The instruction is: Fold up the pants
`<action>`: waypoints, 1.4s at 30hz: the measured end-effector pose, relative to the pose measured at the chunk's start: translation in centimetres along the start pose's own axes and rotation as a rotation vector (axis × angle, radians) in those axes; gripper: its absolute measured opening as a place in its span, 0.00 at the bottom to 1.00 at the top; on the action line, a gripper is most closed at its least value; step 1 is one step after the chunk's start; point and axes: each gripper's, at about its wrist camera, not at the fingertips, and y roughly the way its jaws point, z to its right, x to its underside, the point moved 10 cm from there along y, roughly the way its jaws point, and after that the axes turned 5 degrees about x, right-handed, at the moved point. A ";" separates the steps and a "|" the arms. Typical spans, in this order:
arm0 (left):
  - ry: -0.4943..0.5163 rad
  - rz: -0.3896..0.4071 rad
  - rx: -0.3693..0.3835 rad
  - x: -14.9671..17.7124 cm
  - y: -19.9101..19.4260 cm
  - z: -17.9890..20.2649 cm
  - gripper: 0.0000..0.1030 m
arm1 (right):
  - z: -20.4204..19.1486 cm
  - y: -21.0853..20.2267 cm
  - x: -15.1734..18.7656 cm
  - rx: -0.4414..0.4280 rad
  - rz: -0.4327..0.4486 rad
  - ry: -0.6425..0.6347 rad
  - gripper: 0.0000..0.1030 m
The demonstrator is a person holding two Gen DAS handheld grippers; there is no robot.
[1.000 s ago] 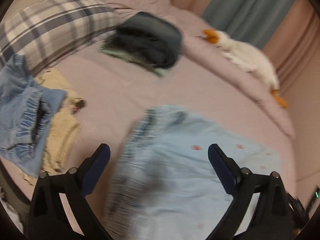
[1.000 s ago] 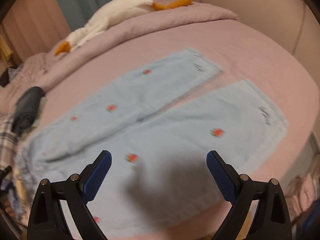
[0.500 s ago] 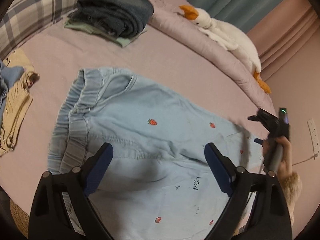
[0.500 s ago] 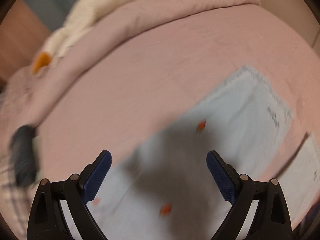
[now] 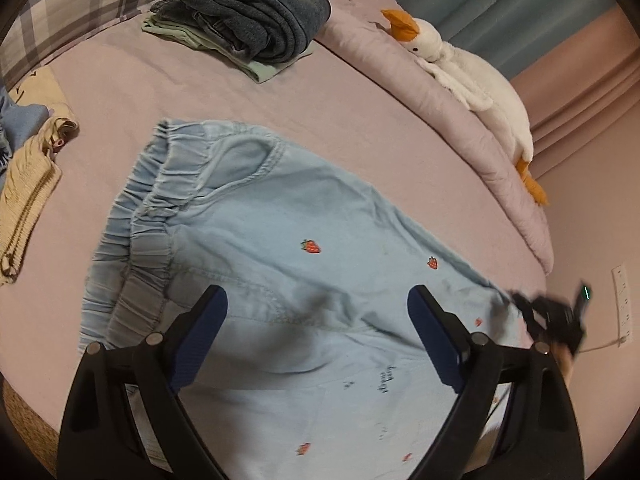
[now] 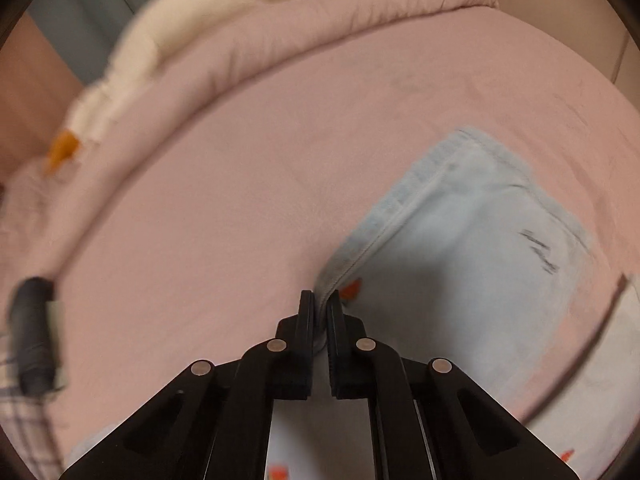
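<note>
Dim warm light; right view motion-blurred; fisheye edges.

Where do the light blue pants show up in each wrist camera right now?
Left wrist: the light blue pants fill the centre and lower frame, waistband at upper left.
Right wrist: a pant leg lies at right, its edge pinched in the right gripper.
Shared landmark: the white plush goose.

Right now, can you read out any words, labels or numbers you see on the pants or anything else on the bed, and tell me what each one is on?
Nothing can be read for certain.
Small dark stitched lettering on the light blue pants: too small and tilted to read.
Dark marks near the leg hem in the right wrist view: blurred, unreadable.
Folded dark jeans, plush goose, plaid pillow: no text visible.
</note>
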 end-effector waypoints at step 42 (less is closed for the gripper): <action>0.042 -0.142 0.092 12.9 -3.0 -5.6 0.28 | 15.5 -9.3 14.4 -0.115 -0.070 0.069 0.04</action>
